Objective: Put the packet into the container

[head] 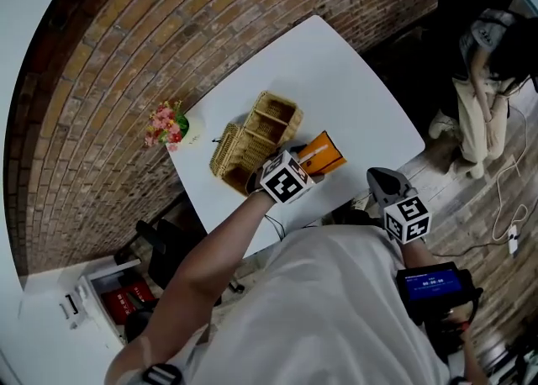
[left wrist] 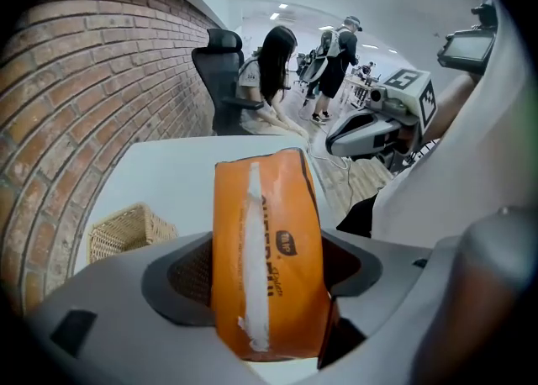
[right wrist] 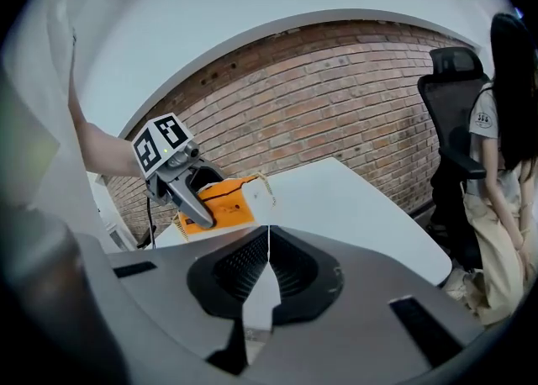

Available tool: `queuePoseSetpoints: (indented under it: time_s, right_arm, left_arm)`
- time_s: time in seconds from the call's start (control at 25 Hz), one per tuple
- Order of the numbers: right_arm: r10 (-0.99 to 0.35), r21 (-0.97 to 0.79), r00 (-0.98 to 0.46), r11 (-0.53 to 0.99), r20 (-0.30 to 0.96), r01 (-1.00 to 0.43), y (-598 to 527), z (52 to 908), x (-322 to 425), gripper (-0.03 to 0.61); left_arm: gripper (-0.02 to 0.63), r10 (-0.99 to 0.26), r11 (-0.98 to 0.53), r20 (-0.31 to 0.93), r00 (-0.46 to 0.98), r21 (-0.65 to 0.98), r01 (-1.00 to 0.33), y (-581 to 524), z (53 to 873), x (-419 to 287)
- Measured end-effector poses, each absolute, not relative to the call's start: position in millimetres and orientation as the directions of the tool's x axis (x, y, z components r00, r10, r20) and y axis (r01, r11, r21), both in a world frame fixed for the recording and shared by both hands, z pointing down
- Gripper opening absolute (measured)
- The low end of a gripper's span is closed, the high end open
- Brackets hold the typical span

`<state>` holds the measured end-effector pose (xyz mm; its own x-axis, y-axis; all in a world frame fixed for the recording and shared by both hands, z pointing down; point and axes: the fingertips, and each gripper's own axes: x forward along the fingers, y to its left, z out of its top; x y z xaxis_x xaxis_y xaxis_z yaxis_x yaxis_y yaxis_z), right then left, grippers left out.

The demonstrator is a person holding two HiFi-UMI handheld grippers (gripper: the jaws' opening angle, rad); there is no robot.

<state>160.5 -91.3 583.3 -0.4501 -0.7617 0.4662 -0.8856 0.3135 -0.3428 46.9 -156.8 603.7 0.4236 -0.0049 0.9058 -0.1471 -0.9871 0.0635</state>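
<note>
An orange packet (left wrist: pixel 273 207) with a white seam stripe sticks out forward between the jaws of my left gripper (left wrist: pixel 267 282), and both pads press on its sides. In the head view the packet (head: pixel 323 154) lies just right of the wicker container (head: pixel 259 134) on the white table (head: pixel 353 97), with my left gripper (head: pixel 304 166) at its near end. The woven container (left wrist: pixel 126 230) shows low on the left, beyond the packet. My right gripper (right wrist: pixel 269 236) is shut and empty, off the table's near edge (head: pixel 389 187). It looks at the left gripper (right wrist: pixel 181 183) and the packet (right wrist: pixel 225 203).
A small pot of pink flowers (head: pixel 168 125) stands at the table's left corner. A brick wall (head: pixel 168 30) runs behind the table. A seated person (left wrist: pixel 269 81) and an office chair (left wrist: pixel 220 72) are beyond the far end, with other people further off.
</note>
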Motion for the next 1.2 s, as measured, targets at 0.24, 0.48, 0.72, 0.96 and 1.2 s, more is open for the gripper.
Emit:
queuePoseSetpoints:
  time_s: [0.24,0.48,0.72,0.96,1.2]
  right_arm:
    - [-0.722,-0.345,-0.514,0.387,0.464,-0.855,-106.5,585.7,144.8,0.012]
    - [-0.668,-0.335,-0.581,0.474,0.465,-0.814,-118.9,579.2,119.4,0.012]
    - [-0.617,-0.325,-0.645,0.559,0.451,-0.763,-132.9,576.0,92.5,0.012]
    - [-0.565,-0.331,-0.69,0.612,0.452,-0.718,-133.2,577.0,74.4,0.012]
    - [-0.512,-0.34,-0.731,0.659,0.451,-0.671,-135.4,579.7,55.0,0.012]
  left_arm:
    - [0.368,-0.035,-0.961,0.893,0.449,0.094,-0.262,-160.4,598.4,26.8]
    - [0.368,-0.093,-0.919,0.885,0.456,0.1,-0.381,-165.9,587.7,-11.1]
    - [0.368,-0.157,-0.858,0.864,0.478,0.121,-0.499,-172.2,574.5,-42.3]
    - [0.368,-0.207,-0.826,0.853,0.479,0.11,-0.553,-170.0,558.3,-58.7]
    - [0.368,-0.246,-0.81,0.862,0.443,0.068,-0.583,-168.5,549.3,-83.1]
